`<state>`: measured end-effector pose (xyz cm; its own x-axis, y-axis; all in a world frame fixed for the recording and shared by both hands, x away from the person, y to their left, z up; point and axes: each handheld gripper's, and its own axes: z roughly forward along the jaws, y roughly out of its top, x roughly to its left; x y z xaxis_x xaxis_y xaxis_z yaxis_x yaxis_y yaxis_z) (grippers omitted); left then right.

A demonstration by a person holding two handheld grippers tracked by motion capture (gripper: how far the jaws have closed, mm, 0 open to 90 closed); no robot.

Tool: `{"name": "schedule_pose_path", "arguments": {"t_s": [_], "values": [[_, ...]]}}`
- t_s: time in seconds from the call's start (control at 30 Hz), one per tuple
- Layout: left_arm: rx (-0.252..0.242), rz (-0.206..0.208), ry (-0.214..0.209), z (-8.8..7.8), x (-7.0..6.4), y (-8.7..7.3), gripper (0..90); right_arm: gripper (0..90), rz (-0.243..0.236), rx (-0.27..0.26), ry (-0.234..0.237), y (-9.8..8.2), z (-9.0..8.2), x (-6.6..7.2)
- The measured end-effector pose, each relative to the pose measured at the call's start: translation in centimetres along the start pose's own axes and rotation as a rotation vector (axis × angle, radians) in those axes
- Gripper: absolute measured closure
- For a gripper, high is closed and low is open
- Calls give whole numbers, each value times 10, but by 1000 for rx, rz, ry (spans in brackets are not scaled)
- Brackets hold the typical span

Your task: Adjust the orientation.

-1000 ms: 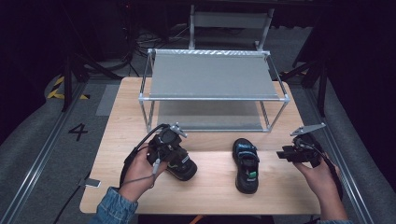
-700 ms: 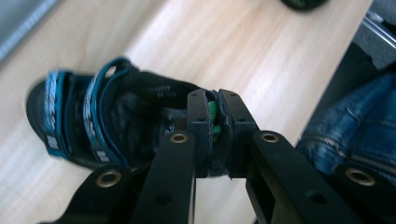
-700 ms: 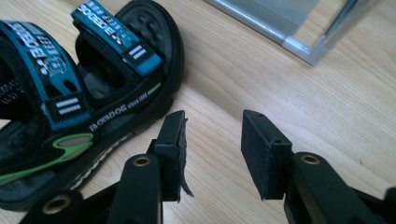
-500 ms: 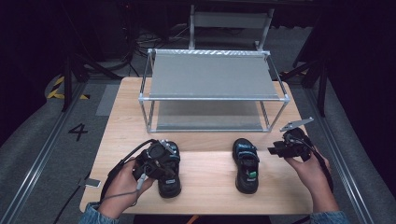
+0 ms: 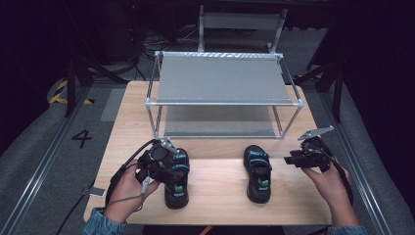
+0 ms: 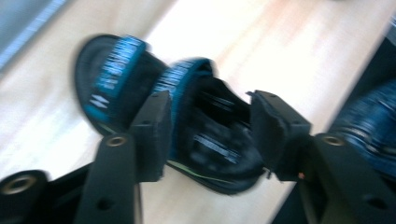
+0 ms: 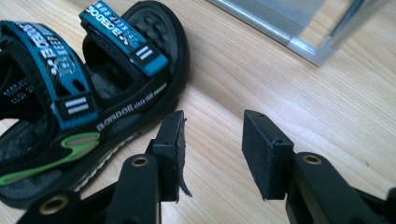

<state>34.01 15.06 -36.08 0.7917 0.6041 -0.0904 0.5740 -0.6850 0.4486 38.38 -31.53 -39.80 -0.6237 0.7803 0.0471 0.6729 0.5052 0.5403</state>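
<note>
High view, rack (image 5: 220,103) shelves bare, left gripper (image 5: 164,164) fingers seemingly just opened around sandal (image 5: 177,188), right gripper (image 5: 293,159) fingers open.

A recording lab: dark-curtained surround, wooden table (image 5: 220,191) on floor rails (image 5: 34,176) (numbered "4"), cables behind

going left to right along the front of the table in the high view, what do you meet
left gripper, jaws just opened → left sandal under it → bare strip of wooden table → right sandal → right gripper, open and clear of that sandal
</note>
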Motion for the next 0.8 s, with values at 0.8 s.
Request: {"name": "schedule_pose_path", "arguments": {"t_s": [0.8], "values": [[85,13,-22,37,17,7,694,587,31,19,-1,-16,0,2]]}}
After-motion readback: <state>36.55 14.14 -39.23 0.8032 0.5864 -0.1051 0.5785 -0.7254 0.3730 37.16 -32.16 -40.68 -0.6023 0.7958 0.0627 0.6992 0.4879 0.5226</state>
